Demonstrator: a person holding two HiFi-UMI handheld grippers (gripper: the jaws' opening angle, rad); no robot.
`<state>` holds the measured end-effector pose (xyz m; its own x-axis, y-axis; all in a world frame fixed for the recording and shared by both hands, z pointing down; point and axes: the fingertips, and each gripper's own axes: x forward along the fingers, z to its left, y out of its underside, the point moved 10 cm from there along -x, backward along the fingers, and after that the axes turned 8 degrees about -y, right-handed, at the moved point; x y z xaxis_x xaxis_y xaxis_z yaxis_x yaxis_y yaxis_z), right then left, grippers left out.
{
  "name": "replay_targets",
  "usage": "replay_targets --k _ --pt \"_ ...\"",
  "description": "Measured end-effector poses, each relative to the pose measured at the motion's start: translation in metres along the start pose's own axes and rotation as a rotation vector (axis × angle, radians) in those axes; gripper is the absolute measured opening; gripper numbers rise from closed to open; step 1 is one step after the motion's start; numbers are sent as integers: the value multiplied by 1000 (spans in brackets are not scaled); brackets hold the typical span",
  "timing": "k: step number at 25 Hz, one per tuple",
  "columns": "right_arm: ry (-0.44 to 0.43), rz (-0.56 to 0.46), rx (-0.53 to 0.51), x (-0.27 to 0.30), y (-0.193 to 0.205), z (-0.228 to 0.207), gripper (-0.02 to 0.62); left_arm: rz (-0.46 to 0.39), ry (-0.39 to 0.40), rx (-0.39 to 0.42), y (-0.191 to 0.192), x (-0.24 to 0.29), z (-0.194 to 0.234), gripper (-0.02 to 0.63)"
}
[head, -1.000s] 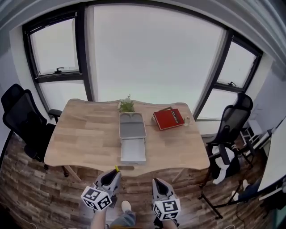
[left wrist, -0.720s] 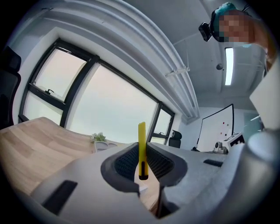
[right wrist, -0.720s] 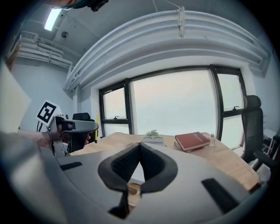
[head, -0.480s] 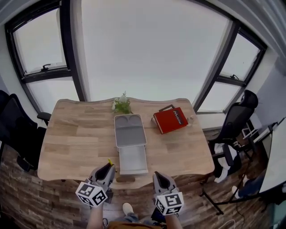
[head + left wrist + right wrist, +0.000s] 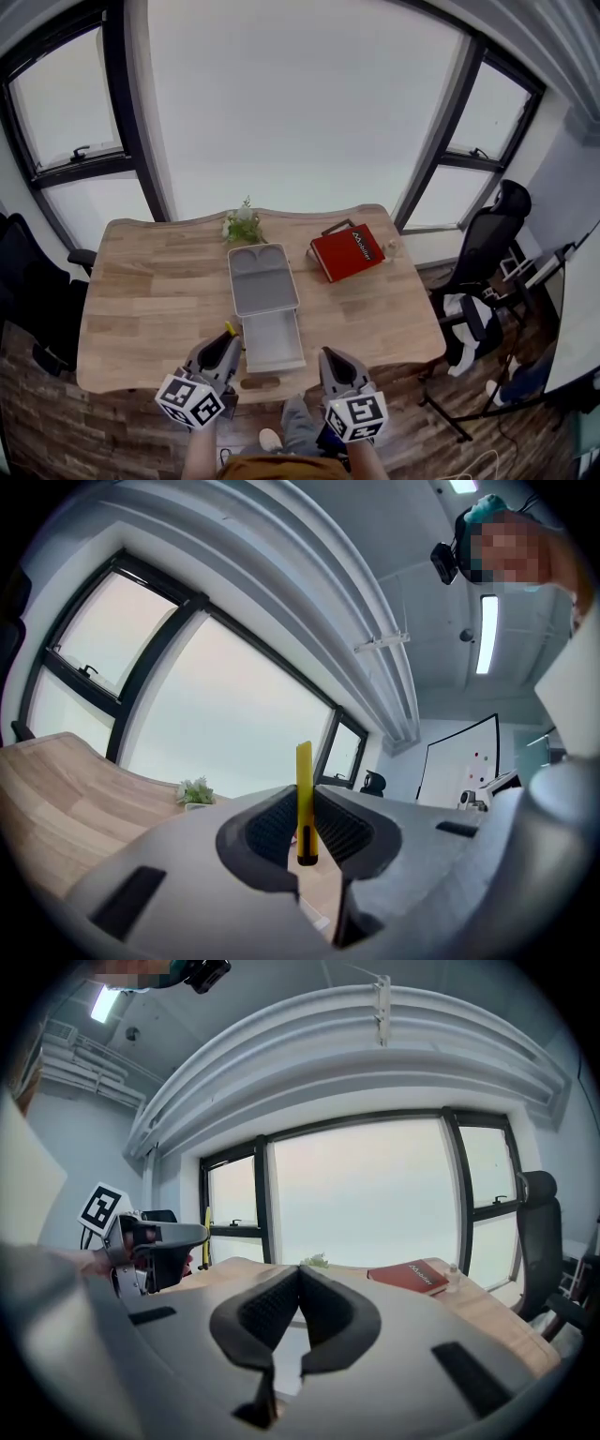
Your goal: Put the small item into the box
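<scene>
clamping yellow stick (image 5: 303, 799) — off table edge (image 5: 122, 364)

Head view is aimed steeply down from above, whole table (image 5: 141, 309) taken in. Gripper views are pointed low across it twd the windows (image 5: 281, 103); plant (image 5: 241, 223) is shared by all 3, left gripper (image 5: 228, 336) by head & right views.

A pale wooden table (image 5: 141, 309) fills the middle of the head view, with tall dark-framed windows (image 5: 281, 103) at twelve o'clock — flat white daylight behind them. One black office chair (image 5: 28, 291) stands at nine o'clock, a second chair (image 5: 492, 234) at three. The floor (image 5: 56, 422) is dark wood planking — a ceiling strip light (image 5: 485, 635) glows overhead
</scene>
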<state>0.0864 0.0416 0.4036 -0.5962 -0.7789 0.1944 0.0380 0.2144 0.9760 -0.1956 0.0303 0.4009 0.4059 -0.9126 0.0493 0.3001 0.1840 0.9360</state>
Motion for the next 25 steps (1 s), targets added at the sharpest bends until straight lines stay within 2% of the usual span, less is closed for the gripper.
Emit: replay_targets --k 6,12,25 --pt "-32 -18 -23 24 -11 -4 4 -26 5 8 -12 18 5 55" --pt "-28 -14 -7 37 -13 -21 3 -19 -2 10 -14 37 12 55" --pt "-33 64 24 58 7 -38 3 49 -32 -32 9 57 31 55"
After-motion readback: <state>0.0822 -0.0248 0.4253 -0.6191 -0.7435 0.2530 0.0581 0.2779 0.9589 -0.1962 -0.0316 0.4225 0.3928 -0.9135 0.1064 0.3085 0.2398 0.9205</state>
